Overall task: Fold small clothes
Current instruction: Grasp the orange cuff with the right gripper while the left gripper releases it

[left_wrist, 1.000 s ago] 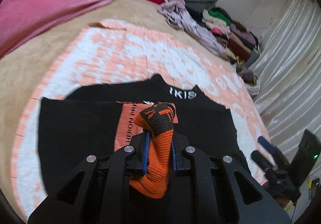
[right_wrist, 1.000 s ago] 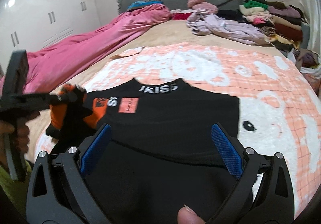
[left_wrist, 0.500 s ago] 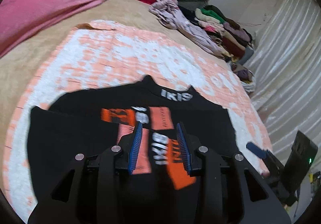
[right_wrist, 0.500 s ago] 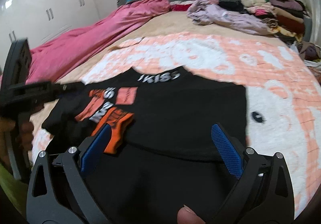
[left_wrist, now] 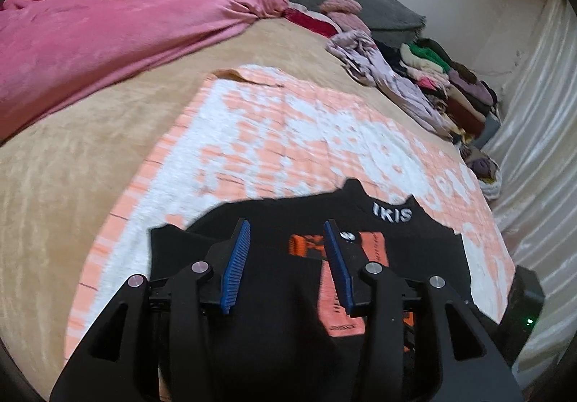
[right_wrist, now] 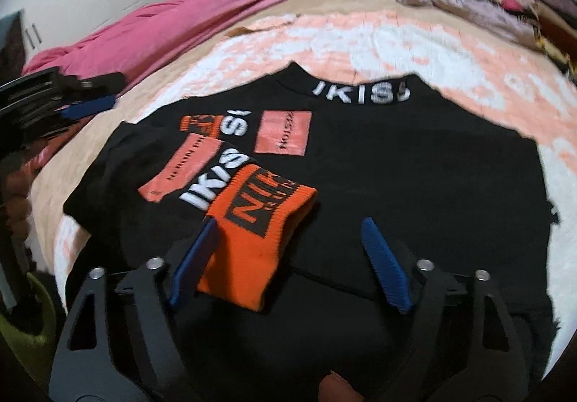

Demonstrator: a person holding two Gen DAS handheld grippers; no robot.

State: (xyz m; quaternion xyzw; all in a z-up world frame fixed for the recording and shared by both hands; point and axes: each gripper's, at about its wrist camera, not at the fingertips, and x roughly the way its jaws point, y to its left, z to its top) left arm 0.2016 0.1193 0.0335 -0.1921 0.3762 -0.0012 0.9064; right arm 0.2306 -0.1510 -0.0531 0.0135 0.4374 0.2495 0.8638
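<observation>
Between the blue ribbed pads of the right gripper (right_wrist: 288, 263) lies the orange knitted cuff (right_wrist: 258, 239) of a sleeve; the jaws are closing, but the pads stand apart on either side of it without pressing, the left pad just beside the cuff's edge and the right pad well clear over bare black cloth. The left gripper (left_wrist: 286, 266) hangs above the same garment with its jaws opening and nothing between them but the cloth below; in the right wrist view it shows at the far left edge, beyond the sweater's side. The black knitted sweater (right_wrist: 414, 178) lies flat on its front part of the bed, its collar with white lettering (right_wrist: 360, 92) pointing away towards the headboard, and one sleeve folded across the chest so that the orange cuff rests on the body near the bottom hem. Salmon-pink rectangular patches (right_wrist: 283, 131) and white letters show on the folded sleeve and chest. Under the sweater spreads a peach and white patterned blanket (left_wrist: 288, 135), itself lying on a tan plush bedspread (left_wrist: 72, 164). Further off, a crumpled pink quilt (left_wrist: 108, 27) runs along the left side, and a heap of mixed clothes (left_wrist: 432, 77) lines the right edge beside a pale curtain (left_wrist: 541, 135).
</observation>
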